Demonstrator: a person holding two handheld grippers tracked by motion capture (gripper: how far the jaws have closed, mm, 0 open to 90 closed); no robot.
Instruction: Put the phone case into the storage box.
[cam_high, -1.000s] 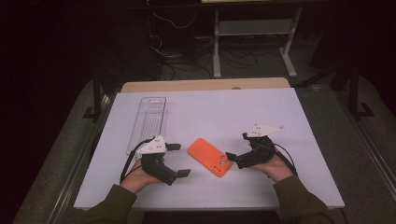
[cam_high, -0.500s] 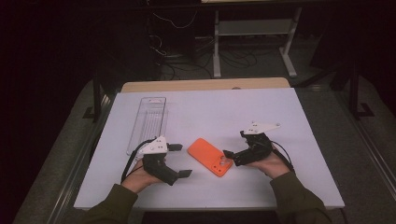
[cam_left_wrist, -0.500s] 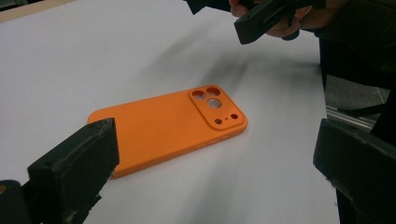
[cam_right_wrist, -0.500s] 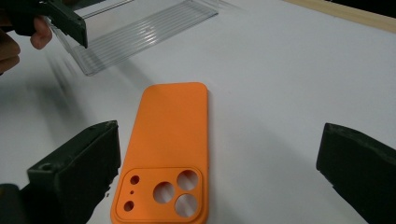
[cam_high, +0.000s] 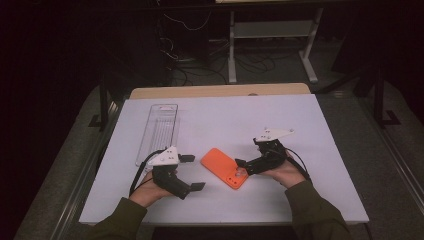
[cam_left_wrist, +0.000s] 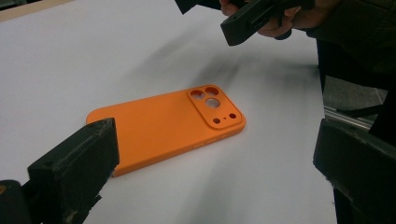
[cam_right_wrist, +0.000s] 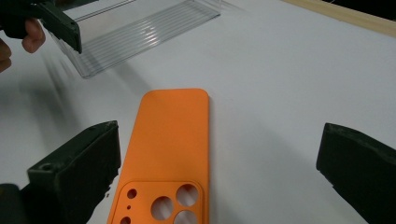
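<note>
The phone case lies flat on the white table, camera cutouts toward the person. The right gripper sits at its 3 o'clock, jaws spread; the left gripper, at 9 o'clock, gapes too.

Case flat on counter, between left gripper and right gripper; right one at case's near end. Tray behind left gripper, toward counter's left edge, apart from case.
</note>
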